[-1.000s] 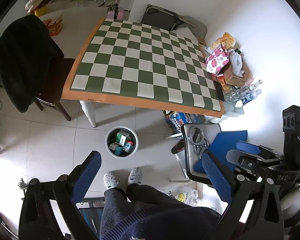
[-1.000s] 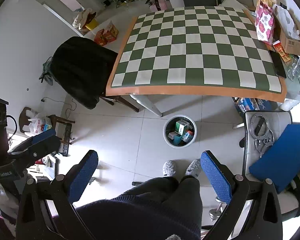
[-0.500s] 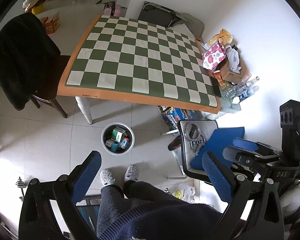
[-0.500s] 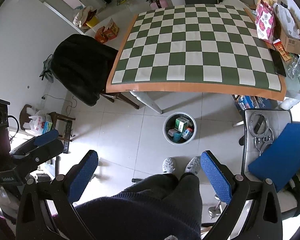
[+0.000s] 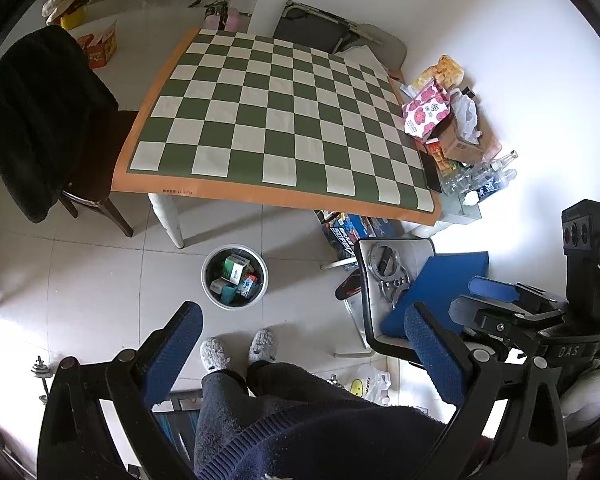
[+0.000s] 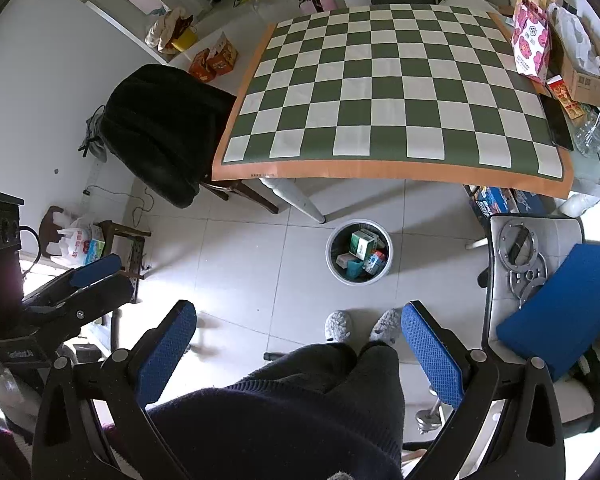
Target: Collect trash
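Note:
A round grey trash bin (image 5: 235, 276) stands on the tiled floor in front of the table, holding several small cartons and a teal cup; it also shows in the right wrist view (image 6: 359, 252). My left gripper (image 5: 300, 344) is open and empty, held high above the floor near the person's slippers. My right gripper (image 6: 298, 340) is open and empty at the same height. The right gripper also shows at the right of the left wrist view (image 5: 500, 300), and the left gripper at the left of the right wrist view (image 6: 92, 280).
A table with a green-and-white checkered cloth (image 5: 276, 128) stands ahead. A dark chair with a black coat (image 5: 40, 120) is at its left. Boxes, bags and bottles (image 5: 452, 128) crowd its right end. A white chair with metal rings and a blue cushion (image 5: 396, 276) is right.
Both grippers have risen and pulled back a little, so the table and bin look slightly farther and lower in view. Both stay open and empty.

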{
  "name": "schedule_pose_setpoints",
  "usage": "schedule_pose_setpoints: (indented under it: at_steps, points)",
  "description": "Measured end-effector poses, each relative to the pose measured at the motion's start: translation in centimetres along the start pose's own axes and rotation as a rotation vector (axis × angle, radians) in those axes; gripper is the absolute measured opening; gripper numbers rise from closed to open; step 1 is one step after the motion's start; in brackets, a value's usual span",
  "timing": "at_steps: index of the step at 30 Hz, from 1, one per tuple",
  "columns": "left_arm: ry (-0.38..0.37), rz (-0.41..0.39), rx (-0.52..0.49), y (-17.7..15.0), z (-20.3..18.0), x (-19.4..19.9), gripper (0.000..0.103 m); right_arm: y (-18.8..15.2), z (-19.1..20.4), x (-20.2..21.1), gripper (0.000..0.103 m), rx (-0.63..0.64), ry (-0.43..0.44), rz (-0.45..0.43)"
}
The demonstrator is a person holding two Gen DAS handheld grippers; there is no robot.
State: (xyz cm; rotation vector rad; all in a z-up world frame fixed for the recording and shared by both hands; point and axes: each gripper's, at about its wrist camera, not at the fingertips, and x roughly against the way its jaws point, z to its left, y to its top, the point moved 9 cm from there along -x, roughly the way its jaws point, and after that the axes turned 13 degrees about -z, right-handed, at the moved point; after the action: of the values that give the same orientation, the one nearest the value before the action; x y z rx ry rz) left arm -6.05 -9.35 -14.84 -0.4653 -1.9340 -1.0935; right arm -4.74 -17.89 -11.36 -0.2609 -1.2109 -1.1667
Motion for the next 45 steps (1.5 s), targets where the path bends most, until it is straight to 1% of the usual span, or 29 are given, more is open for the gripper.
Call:
schedule_pose_setpoints:
  at_steps: [45]
  points:
    - [-0.005, -0.002, -0.005, -0.10, 0.46, 0.15, 0.103, -0.29, 0.08, 0.04, 0.103, 0.001, 0.001, 0.000]
